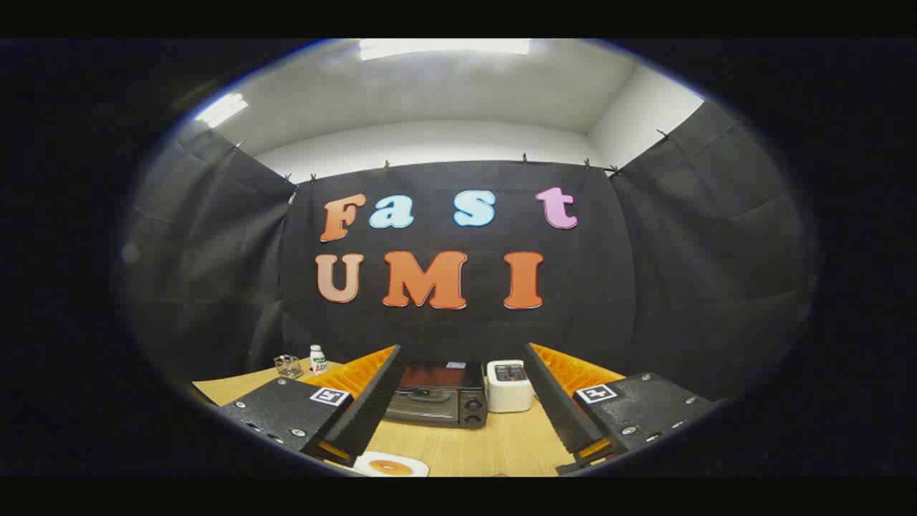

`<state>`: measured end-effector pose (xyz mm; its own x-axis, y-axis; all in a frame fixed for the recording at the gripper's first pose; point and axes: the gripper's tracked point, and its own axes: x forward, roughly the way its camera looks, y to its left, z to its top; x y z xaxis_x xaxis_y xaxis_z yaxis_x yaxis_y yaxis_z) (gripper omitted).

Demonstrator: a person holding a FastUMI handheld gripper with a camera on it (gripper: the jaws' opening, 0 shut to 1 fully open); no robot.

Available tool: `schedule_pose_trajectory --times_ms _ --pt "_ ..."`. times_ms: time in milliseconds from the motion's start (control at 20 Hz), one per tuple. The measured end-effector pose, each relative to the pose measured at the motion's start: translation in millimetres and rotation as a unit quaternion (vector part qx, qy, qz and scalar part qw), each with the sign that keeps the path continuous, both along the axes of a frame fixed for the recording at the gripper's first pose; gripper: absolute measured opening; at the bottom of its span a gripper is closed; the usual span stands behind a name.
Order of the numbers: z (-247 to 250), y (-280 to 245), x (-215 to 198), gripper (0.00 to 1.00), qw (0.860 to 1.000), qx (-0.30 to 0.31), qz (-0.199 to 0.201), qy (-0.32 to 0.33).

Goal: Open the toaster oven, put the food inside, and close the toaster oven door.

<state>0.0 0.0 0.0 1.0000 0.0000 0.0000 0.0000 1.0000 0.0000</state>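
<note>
A: Where's the hand-held gripper right now?

B: Up above the tabletop, looking toward the back wall. Its two fingers are spread wide with nothing between them but air.

A: So it has no grip on anything?

B: Nothing. Both fingers are clear of every object.

A: And the oven?

B: It sits on the tabletop beyond the fingers, seen in the gap between them, a bit nearer the left finger, which hides its left end. The door looks closed, flat against the front. Two knobs show at its right end.

A: The food?

B: A plate lies on the tabletop just beside the left fingertip, on the near side of the oven. On it is a round, brownish ring that looks like a bagel. Part of the plate is cut off from sight.

A: Anything else on the tabletop?

B: A white toaster stands just to the right of the oven, close to it. Off beyond the left finger, near the wall, there's a small white bottle and a little clear box beside it, both well apart from the oven.
</note>
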Motion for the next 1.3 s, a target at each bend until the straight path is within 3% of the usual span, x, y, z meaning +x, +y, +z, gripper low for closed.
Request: schedule_pose_trajectory --times_ms 500,950,1100,1300 --pt "-43.3 19.5 35.5 0.99 0.999 -0.010 0.012 0.038" --pt "-75.4 61.3 95.6 0.99 0.998 0.005 0.043 0.048" --pt "-104.6 87.2 115.0 0.99 0.994 0.033 0.073 0.071" --pt "-141.6 97.4 145.3 0.99 0.993 0.022 0.061 0.099"
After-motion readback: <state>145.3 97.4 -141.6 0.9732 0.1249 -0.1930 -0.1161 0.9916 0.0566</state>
